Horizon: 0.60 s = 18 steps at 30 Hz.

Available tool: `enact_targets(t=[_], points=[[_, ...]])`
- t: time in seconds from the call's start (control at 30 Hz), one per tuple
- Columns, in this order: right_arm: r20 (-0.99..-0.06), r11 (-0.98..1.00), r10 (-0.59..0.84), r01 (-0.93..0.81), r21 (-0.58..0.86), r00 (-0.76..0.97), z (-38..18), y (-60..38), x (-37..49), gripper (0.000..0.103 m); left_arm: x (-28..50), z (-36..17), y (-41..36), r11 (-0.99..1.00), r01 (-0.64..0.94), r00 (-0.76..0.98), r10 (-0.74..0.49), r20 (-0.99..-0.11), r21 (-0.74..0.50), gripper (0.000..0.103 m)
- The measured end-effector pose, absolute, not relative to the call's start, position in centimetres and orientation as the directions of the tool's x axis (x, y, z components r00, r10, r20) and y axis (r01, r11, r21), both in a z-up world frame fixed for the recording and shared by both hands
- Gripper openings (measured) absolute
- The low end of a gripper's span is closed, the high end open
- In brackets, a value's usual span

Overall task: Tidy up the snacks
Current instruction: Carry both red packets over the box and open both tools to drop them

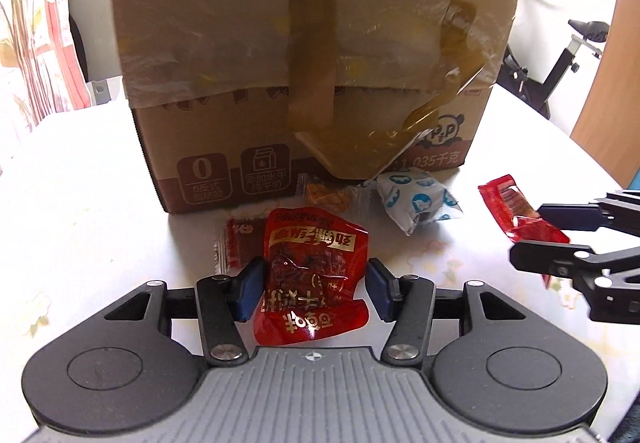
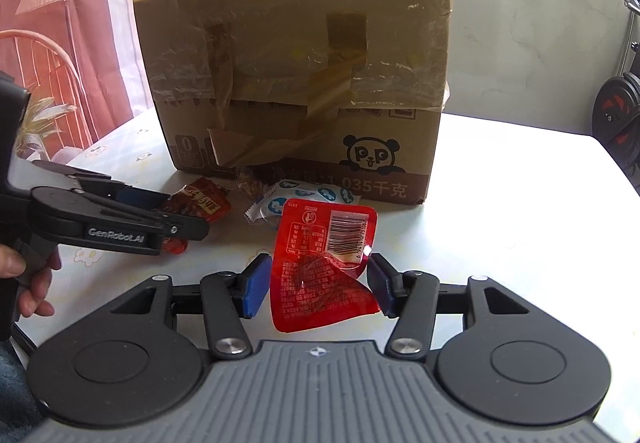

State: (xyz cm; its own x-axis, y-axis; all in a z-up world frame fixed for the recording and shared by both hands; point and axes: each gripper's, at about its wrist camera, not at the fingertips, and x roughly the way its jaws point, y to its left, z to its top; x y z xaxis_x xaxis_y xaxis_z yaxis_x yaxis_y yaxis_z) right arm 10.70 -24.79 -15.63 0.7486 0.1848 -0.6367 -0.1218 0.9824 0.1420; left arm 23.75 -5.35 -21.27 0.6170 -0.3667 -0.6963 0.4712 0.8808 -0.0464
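A crumpled red snack packet with gold lettering (image 1: 312,275) sits between the blue pads of my left gripper (image 1: 316,283), which press on both of its sides. My right gripper (image 2: 320,283) is shut on another red packet (image 2: 324,263), whose barcode side faces the camera. Each gripper also shows in the other view: the left gripper (image 2: 186,215) at the left with its packet (image 2: 200,203), the right gripper (image 1: 528,233) at the right with its packet (image 1: 516,211). A taped cardboard box (image 1: 312,43) (image 2: 296,63) stands just behind both.
Against the foot of the box lie a white-and-blue packet (image 1: 416,203) (image 2: 304,195), a small orange packet (image 1: 326,197) and a small red packet (image 1: 236,243). The white table (image 1: 100,203) (image 2: 500,223) reaches right. A person's hand (image 2: 32,283) grips the left handle.
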Motion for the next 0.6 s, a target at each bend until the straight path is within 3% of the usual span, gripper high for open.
enact_targets(t=[0.23, 0.6], points=[[-0.589, 0.982, 0.188, -0.143, 0.122, 0.786, -13.6, -24.4, 10.3, 0.056, 22.0, -17.4, -3.5, 0.881, 0.467, 0.662, -0.408, -0.629, -0.08, 0.057], [-0.416, 0.98, 0.188, -0.196, 0.024, 0.89, -5.6, -24.0, 12.0, 0.056, 22.6, -6.7, -3.1, 0.862, 0.504, 0.781, -0.484, -0.394, -0.06, 0.057]])
